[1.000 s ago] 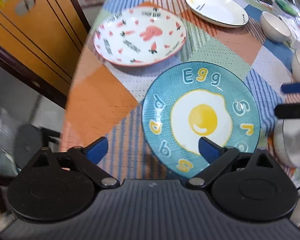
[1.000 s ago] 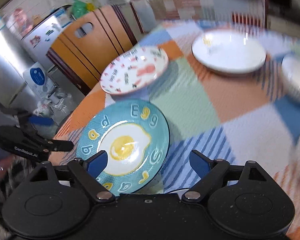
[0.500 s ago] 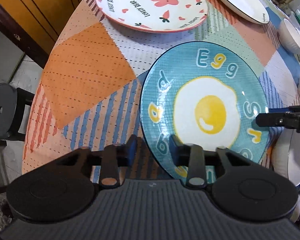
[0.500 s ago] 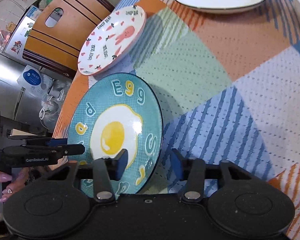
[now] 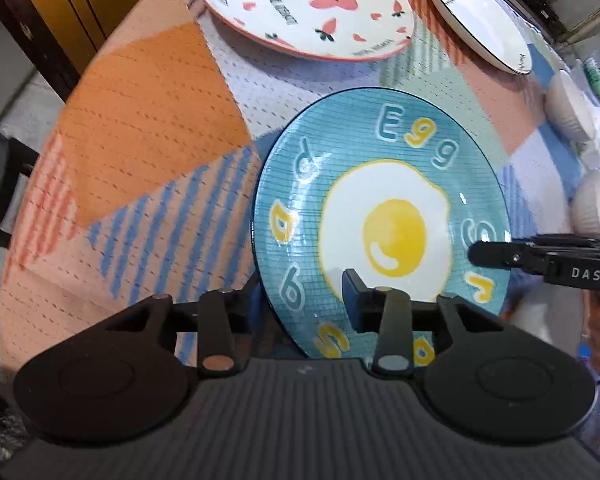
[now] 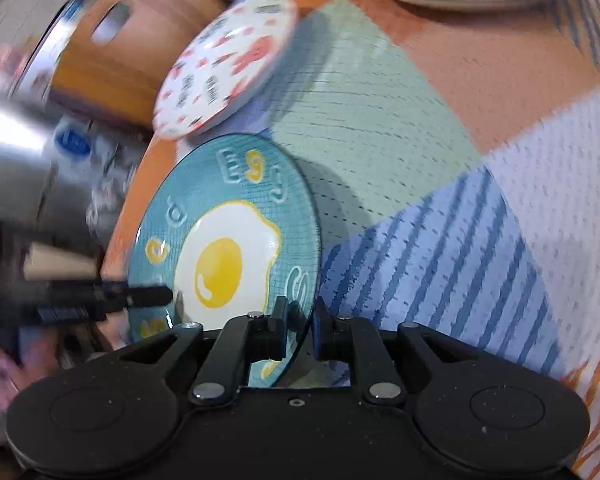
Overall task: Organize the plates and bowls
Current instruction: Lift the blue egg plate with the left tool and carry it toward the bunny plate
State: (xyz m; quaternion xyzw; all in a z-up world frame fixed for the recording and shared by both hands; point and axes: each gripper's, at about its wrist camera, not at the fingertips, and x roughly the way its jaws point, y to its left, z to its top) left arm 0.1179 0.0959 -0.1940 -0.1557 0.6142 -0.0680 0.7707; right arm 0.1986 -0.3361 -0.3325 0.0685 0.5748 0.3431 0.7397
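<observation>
A blue plate with a fried-egg picture [image 5: 384,216] is tilted up off the patchwork tablecloth. My left gripper [image 5: 304,300] is shut on its near rim, one finger under and one on top. My right gripper [image 6: 300,322] is shut on the opposite rim of the same blue plate [image 6: 228,240]. The right gripper shows in the left wrist view [image 5: 476,252] at the plate's right edge. A white plate with a pink rabbit [image 5: 308,4] lies beyond it on the table, and a plain white plate [image 5: 480,16] lies farther right.
White bowls [image 5: 568,108] stand at the right side of the table. A wooden chair [image 6: 112,44] stands past the table's far left edge, with a metal appliance [image 6: 16,156] beside it. The right wrist view is blurred by motion.
Both grippers have closed from wide open onto the blue plate's rims. The plate has risen and tilted off the cloth.
</observation>
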